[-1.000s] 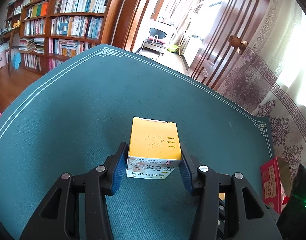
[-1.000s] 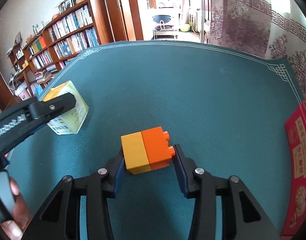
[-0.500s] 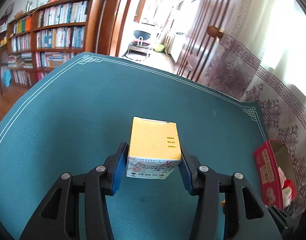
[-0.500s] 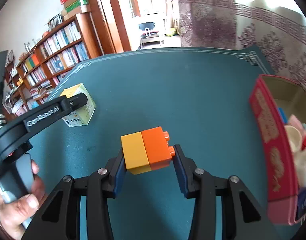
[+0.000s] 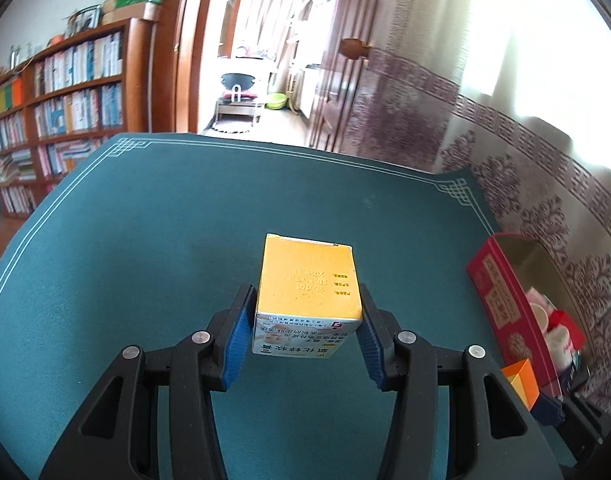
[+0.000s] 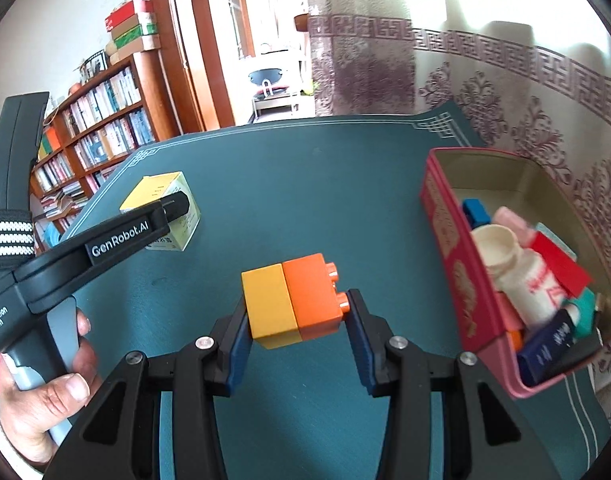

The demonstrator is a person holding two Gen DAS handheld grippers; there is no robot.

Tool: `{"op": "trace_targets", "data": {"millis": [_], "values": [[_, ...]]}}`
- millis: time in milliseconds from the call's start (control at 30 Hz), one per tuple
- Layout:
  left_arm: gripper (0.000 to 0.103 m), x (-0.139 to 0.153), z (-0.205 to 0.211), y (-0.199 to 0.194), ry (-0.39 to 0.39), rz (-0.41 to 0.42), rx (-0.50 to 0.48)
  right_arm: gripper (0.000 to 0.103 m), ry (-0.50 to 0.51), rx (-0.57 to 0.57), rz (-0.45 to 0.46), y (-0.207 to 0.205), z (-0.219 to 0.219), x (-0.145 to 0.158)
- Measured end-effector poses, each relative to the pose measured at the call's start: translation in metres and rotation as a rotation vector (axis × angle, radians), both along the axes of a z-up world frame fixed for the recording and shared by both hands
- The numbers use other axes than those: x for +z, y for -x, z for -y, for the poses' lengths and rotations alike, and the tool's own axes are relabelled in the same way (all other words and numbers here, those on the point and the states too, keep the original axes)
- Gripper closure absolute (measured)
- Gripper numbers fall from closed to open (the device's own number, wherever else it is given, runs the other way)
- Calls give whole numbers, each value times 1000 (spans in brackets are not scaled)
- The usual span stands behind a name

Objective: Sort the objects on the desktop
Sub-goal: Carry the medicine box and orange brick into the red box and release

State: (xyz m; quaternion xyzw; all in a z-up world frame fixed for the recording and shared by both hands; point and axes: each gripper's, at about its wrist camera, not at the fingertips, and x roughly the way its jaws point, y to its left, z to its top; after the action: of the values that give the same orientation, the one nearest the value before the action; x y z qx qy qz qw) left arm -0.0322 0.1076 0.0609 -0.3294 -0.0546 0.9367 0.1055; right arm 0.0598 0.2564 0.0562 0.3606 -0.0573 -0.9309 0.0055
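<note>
Your left claw point(image 5: 307, 338) is clenched on a small carton point(image 5: 308, 294) with a yellow top; the blue pads press its two sides, and the printed white face turns toward the camera. The carton hangs above the tabletop point(image 5: 153, 240), which is covered in teal felt with a white line border.

Your right claw point(image 6: 295, 330) is grasping a pair of joined toy bricks point(image 6: 295, 304), one yellow and one orange, with the orange studs pointing to the right pad. The bricks are also held clear of the felt.

To the right stands an open red tin point(image 6: 453, 256), near the tabletop's right edge. Inside it lie a white bottle point(image 6: 517, 276), a blue brick point(image 6: 476, 211), a red piece, a dark blue box and other small items, crowded together.

From the right wrist view, your left hand point(image 6: 45, 396) grips the handle of the left claw's black body at the lower left, and the carton shows beyond its tip. A bookcase point(image 5: 61, 120) and an open doorway stand beyond the tabletop.
</note>
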Motion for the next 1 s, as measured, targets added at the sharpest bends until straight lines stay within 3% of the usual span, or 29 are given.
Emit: {"op": "trace_targets", "data": {"millis": [633, 1000], "values": [[52, -4, -45, -24, 53, -11, -125, 55, 5, -109, -36, -47, -51, 4], [52, -7, -62, -41, 83, -19, -180, 55, 8, -286, -104, -81, -117, 27]]}}
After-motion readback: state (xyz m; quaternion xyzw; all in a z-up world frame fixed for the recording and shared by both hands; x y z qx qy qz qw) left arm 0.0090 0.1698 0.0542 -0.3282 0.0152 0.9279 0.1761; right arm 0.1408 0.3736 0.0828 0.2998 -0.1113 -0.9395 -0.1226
